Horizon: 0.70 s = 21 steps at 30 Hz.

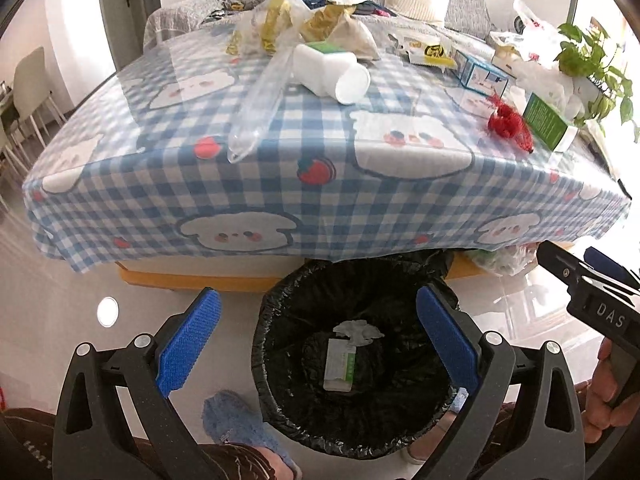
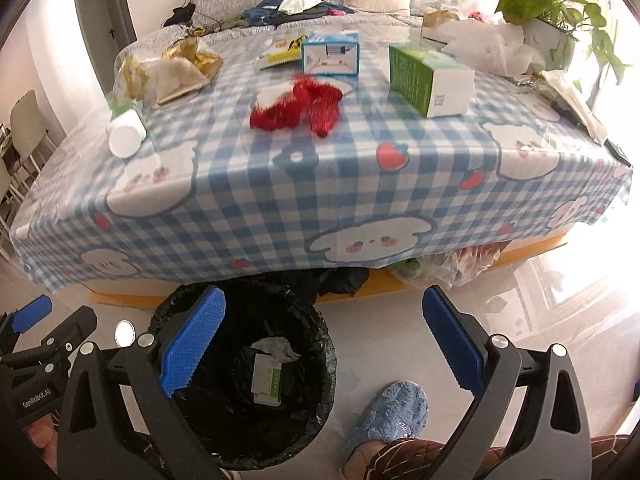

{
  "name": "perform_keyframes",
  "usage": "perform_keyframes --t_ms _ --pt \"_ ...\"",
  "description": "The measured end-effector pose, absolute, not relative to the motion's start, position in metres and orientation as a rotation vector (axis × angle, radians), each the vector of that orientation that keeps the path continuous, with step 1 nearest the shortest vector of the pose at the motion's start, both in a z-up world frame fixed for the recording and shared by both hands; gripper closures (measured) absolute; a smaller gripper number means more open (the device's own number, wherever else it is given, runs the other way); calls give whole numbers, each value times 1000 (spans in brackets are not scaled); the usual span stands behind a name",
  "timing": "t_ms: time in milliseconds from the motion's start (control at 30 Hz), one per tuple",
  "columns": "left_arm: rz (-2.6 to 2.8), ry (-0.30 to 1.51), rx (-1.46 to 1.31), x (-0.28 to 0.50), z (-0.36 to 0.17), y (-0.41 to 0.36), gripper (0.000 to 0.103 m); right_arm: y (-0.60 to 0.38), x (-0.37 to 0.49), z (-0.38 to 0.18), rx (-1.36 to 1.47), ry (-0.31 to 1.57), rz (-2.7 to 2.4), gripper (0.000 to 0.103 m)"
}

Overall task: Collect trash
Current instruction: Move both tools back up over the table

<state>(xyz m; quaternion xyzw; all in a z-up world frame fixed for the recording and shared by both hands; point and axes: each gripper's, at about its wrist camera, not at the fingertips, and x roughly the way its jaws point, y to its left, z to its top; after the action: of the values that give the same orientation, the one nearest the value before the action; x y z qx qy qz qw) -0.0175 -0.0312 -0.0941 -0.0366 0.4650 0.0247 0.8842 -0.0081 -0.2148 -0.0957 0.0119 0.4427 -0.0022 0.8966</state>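
- Both tools are spread wide with nothing between the blue pads: left tool (image 1: pixel 318 346) hangs right over the black-bag-lined round trash bin (image 1: pixel 280 408), right tool (image 2: pixel 324 346) sits just beside the bin's right side, above the floor.
- Down in the bin there's a small white-and-green flat packet (image 1: pixel 340 365) with a crumpled white tissue (image 1: pixel 358 329) lying at its top end.
- Bin stands on the floor, tucked partly under the front edge of the blue-checked bear-print tabletop (image 1: pixel 280 168).
- Still up on the tabletop: a white plastic bottle lying on its side (image 1: pixel 330 71), a clear crushed plastic sleeve (image 1: pixel 256 116), a fuzzy red tinsel clump (image 2: pixel 298 106), a green-and-white carton (image 2: pixel 430 80) and a small blue-and-white box (image 2: pixel 330 56).
- Fluffy blue slipper (image 2: pixel 390 414) on the floor right of the bin.
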Motion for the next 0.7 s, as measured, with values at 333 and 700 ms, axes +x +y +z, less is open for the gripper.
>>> perform_keyframes --t_ms 333,700 --pt "37 931 -89 -13 -62 -23 7 -207 -7 -66 3 882 -4 8" --pt "45 923 -102 15 -38 -4 7 -205 11 -31 -27 842 -7 8"
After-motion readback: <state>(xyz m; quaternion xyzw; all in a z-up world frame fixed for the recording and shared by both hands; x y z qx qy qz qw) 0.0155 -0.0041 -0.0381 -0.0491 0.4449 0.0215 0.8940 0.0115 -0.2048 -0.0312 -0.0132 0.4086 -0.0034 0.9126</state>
